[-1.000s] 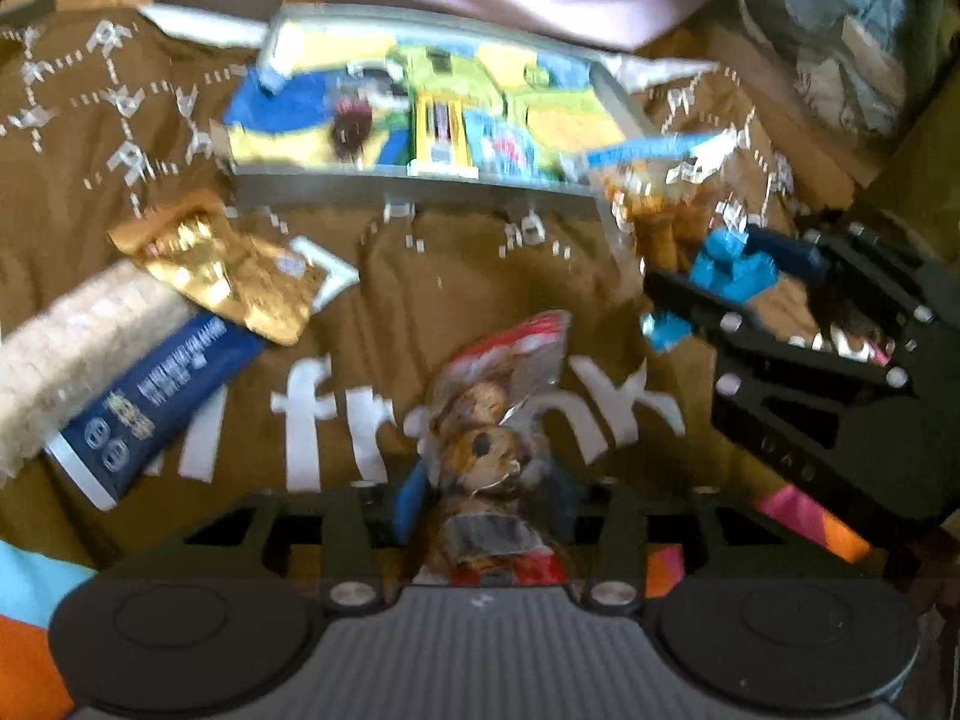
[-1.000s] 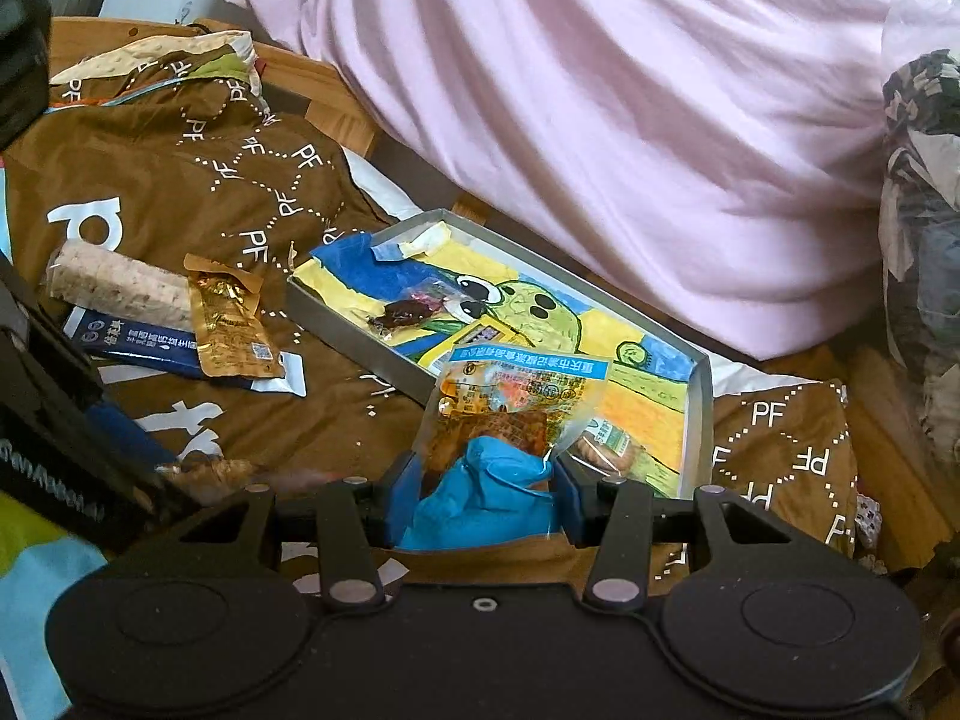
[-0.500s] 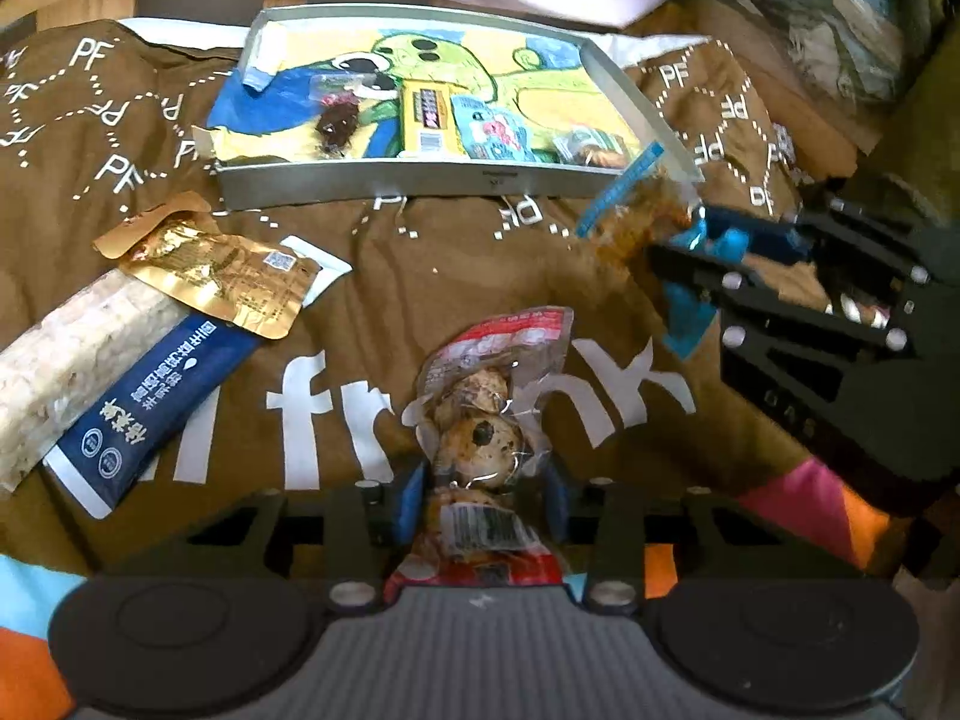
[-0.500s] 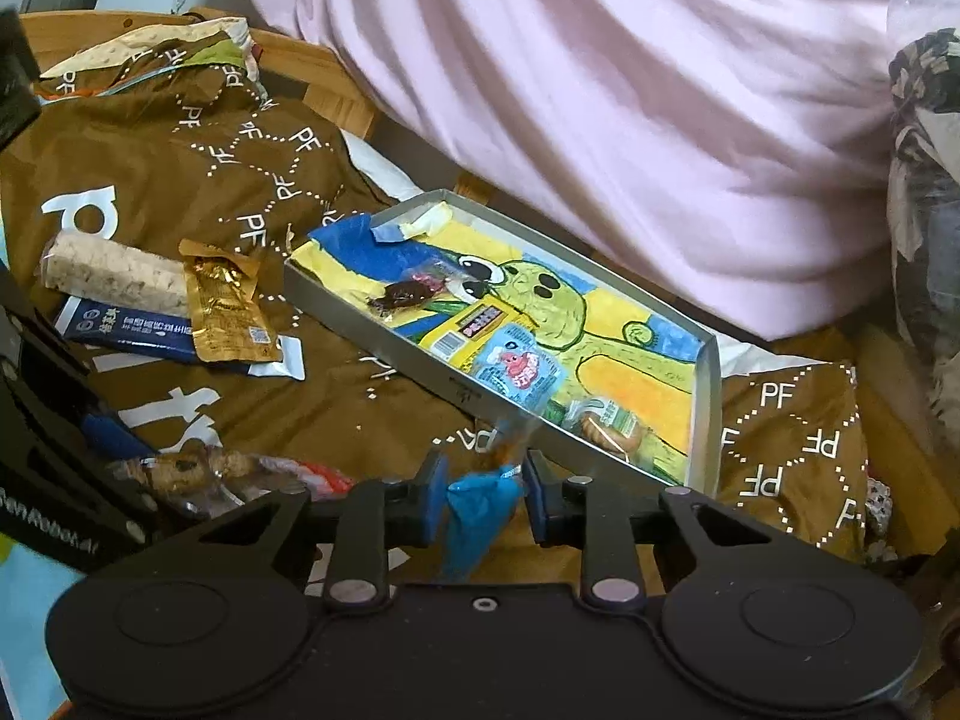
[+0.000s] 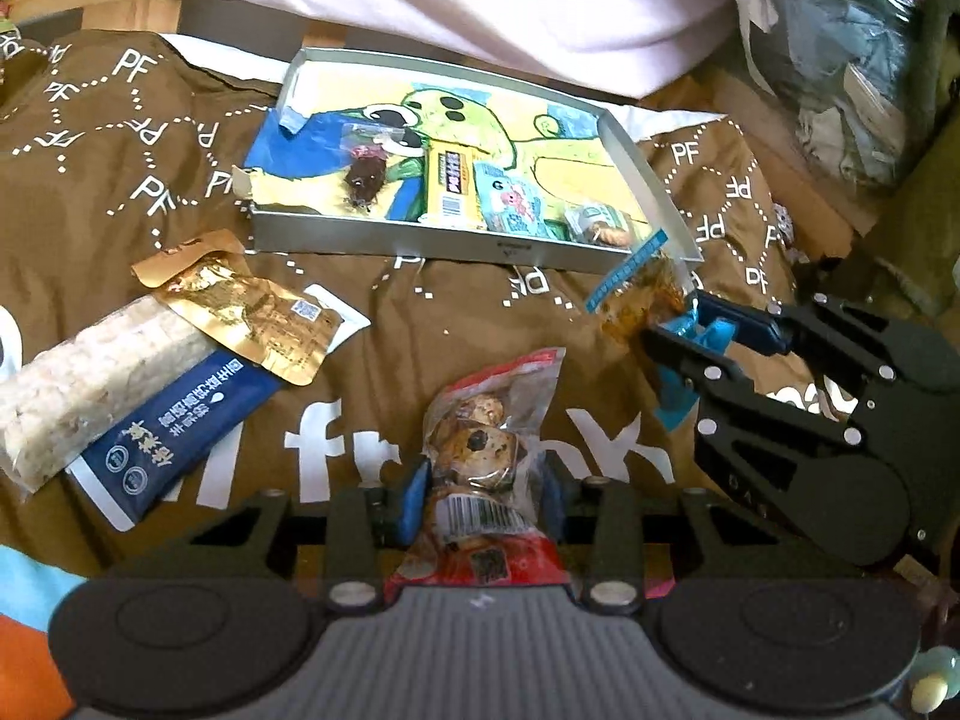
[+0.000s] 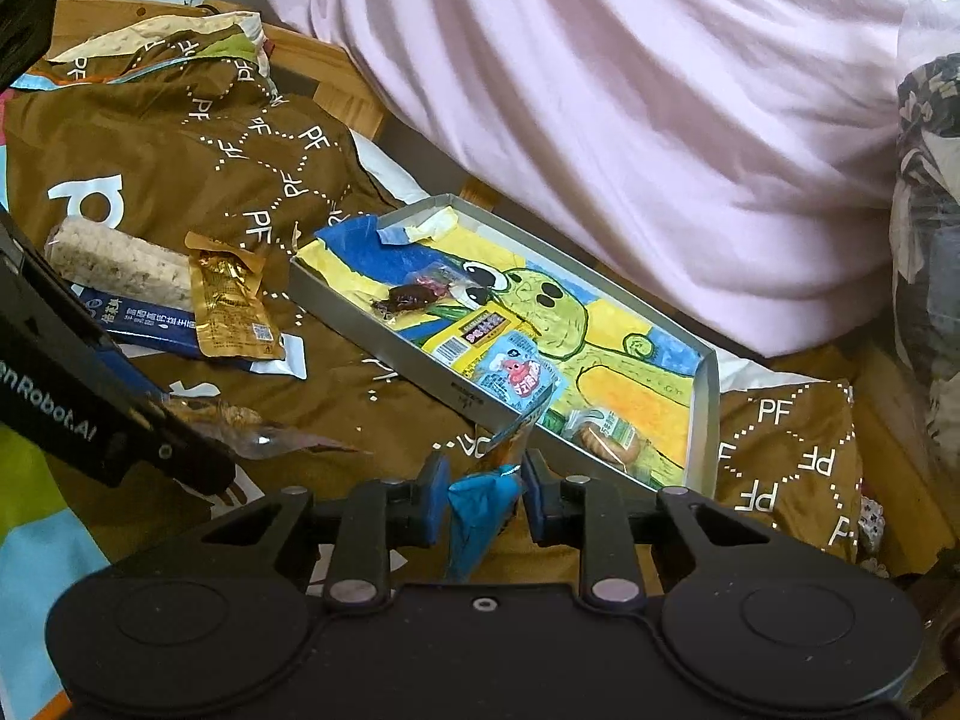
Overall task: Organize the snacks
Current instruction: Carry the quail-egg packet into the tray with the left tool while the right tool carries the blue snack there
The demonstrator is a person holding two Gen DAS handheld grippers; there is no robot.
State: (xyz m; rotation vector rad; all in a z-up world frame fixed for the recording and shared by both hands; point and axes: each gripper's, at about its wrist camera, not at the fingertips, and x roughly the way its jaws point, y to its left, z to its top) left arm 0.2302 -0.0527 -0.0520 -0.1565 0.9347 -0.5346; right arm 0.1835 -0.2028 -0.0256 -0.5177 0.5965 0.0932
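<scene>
My left gripper (image 5: 482,493) is shut on a red packet of brown eggs (image 5: 480,450) above the brown cloth. To its right, my right gripper (image 5: 690,339) is shut on a blue-edged packet of orange snack (image 5: 636,294), just off the near right corner of the grey tray (image 5: 420,240). In the right wrist view that packet (image 6: 480,504) hangs edge-on between the pads of the right gripper (image 6: 483,495), and the left gripper (image 6: 198,471) comes in from the left with the egg packet (image 6: 258,429). The tray (image 6: 384,336) holds a dark candy, a yellow bar and two small packets.
A gold packet (image 5: 252,312), a rice bar (image 5: 90,384) and a navy packet (image 5: 174,420) lie on the cloth left of the tray. Pink bedding (image 6: 600,90) rises behind the tray. A stuffed plastic bag (image 5: 840,60) sits at the far right.
Both grippers have pulled back from the tray, each keeping its packet. The right gripper's packet has swung from flat across the view to hanging edge-on.
</scene>
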